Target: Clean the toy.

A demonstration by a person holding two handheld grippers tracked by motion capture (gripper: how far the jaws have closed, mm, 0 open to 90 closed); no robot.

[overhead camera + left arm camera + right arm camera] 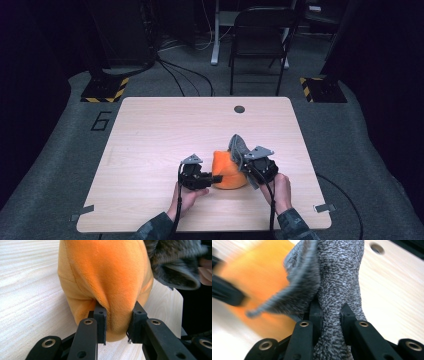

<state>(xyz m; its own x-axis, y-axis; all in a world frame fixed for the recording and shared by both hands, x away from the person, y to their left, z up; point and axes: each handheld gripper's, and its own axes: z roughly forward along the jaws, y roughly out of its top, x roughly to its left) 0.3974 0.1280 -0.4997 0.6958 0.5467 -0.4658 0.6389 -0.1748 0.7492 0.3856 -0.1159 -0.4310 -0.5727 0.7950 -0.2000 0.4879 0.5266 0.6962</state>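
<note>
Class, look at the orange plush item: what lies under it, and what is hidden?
The orange plush rests on the wooden table, pinched by the left gripper. A grey knit cloth, held by the right gripper, hangs beside it. The tabletop beneath the plush is covered.

a light wooden table [150,140] carries an orange plush [227,172].

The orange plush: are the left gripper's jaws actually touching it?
Touching. In the left gripper view, the left gripper has both jaws pressed into the orange plush, pinching a fold of it so the fabric bulges between them.
</note>
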